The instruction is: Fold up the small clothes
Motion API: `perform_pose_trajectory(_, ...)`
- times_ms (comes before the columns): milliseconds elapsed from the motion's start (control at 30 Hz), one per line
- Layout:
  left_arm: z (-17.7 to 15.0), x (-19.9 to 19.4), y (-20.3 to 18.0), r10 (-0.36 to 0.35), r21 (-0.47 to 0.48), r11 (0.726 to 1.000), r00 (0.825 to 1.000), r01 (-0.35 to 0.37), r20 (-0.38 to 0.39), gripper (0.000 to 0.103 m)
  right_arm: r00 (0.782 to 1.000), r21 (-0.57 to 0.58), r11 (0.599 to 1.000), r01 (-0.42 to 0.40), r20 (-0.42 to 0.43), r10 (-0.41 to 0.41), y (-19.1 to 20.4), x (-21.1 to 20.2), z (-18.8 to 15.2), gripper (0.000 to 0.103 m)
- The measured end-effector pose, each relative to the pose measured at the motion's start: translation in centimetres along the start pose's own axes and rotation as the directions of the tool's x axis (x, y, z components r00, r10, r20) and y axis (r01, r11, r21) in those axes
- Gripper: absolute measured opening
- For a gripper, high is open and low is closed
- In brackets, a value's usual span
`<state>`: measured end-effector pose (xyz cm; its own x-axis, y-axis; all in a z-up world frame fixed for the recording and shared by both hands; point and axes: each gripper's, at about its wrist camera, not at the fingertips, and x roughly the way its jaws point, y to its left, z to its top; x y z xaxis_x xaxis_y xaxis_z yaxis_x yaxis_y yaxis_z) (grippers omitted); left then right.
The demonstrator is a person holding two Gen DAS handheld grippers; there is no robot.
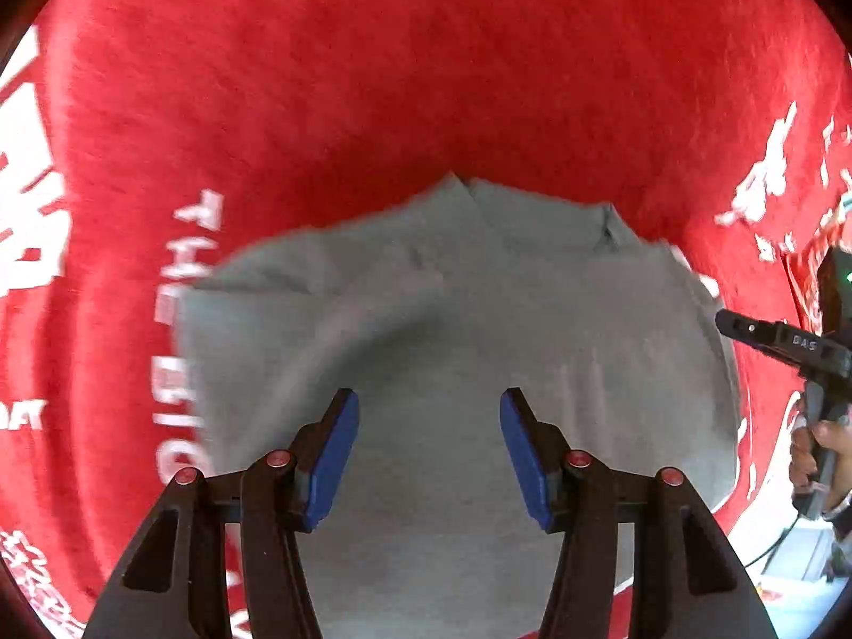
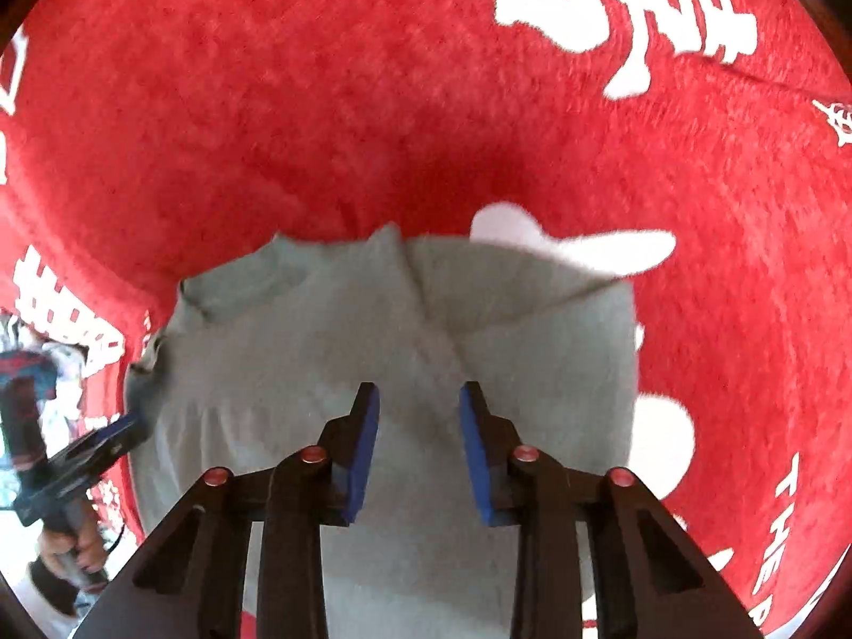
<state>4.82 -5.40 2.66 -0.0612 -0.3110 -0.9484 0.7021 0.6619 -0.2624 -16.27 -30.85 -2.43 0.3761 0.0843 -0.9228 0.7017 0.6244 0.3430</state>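
A small grey garment [image 1: 452, 319] lies folded on a red cloth with white print [image 1: 373, 80]. In the left wrist view my left gripper [image 1: 428, 410] hovers over the garment's near part, jaws wide open and empty. My right gripper shows at the right edge of that view [image 1: 767, 335]. In the right wrist view the grey garment [image 2: 298, 351] fills the middle, with a crease running toward its far edge. My right gripper [image 2: 419, 399] is above it, open and empty. My left gripper shows at the left edge [image 2: 101, 442].
The red cloth [image 2: 319, 106] covers the whole work surface, with large white characters [image 2: 639, 10] and lettering [image 1: 181, 319]. A hand holds the other gripper's handle [image 1: 820, 458]. A pale floor or table edge shows at the lower right [image 1: 799, 559].
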Motion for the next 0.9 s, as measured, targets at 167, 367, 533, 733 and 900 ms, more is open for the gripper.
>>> perform_pose_trajectory(167, 1.5, 2.2, 2.4, 0.142, -0.118, 0.984, 0.989, -0.136, 0.048, 0.057, 1.0, 0.022, 1.0, 0.005, -0.008, -0.005, -1.7, 0.3, -0.8, 0.034)
perform_pose_trajectory(367, 3.0, 1.4, 6.9, 0.299, -0.167, 0.943, 0.953, -0.289, 0.041, 0.057, 0.999, 0.083, 0.996, -0.027, -0.025, 0.029, -4.3, -1.1, -1.2, 0.035)
perform_pose_trajectory(533, 0.7, -0.8, 7.4, 0.204, -0.147, 0.968, 0.979, -0.204, -0.014, 0.057, 0.991, 0.148, 0.982, -0.114, -0.045, 0.122, -6.4, -2.3, -3.0, 0.056)
perform_pose_trajectory(733, -6.0, -1.1, 7.2, 0.045, -0.186, 0.98, 0.989, -0.071, -0.143, 0.057, 0.974, 0.19, 0.966, -0.172, -0.116, 0.196, -7.2, -1.3, -6.0, 0.053)
perform_pose_trajectory(900, -9.0, -0.5, 7.2, 0.031, -0.209, 0.976, 0.988, -0.063, -0.152, 0.025, 0.975, 0.087, 0.991, -0.1, -0.191, 0.115, -5.0, -0.3, -7.0, 0.006)
